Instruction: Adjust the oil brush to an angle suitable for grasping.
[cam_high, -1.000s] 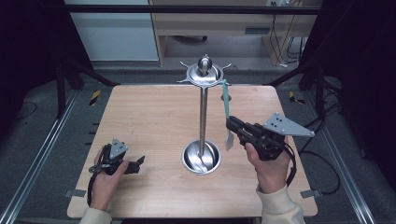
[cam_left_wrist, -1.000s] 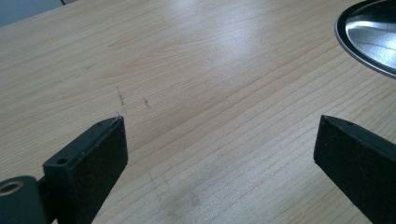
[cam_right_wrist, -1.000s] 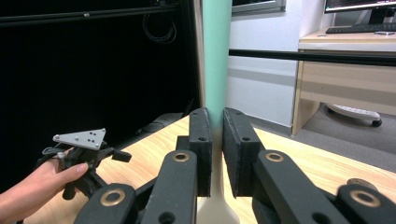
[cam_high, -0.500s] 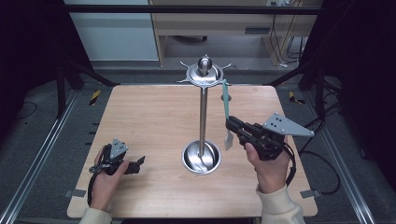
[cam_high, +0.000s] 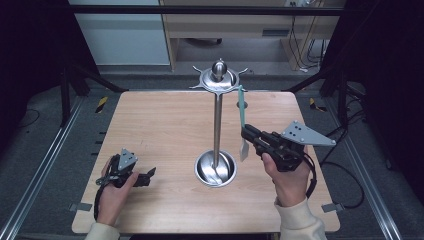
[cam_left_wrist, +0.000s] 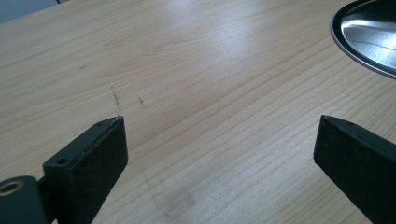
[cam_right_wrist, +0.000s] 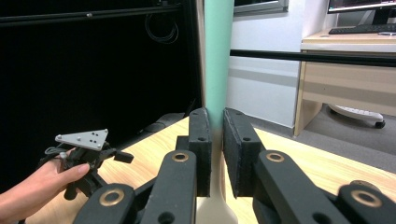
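A steel stand (cam_high: 218, 125) rises from a round dish base (cam_high: 216, 168) at the table's middle and ends in a hooked disc (cam_high: 218, 79). From a hook on the disc's right side hangs a teal-handled spatula (cam_high: 241, 107), with its pale blade (cam_high: 244, 149) down. My right gripper (cam_high: 247, 134) is shut on the spatula just above the blade. In the right gripper view the teal handle (cam_right_wrist: 218, 60) runs up from between the closed jaws of the right gripper (cam_right_wrist: 217, 116). My left gripper (cam_high: 148, 175) rests on the table at the front left, open on nothing (cam_left_wrist: 219, 126).
The wooden table (cam_high: 165, 120) has bare room to the left of the stand. The stand's dish base (cam_left_wrist: 369, 37) lies ahead and right of the left jaws. Black frame posts (cam_high: 70, 85) stand at the table's far corners, and a desk (cam_right_wrist: 350, 70) stands beyond.
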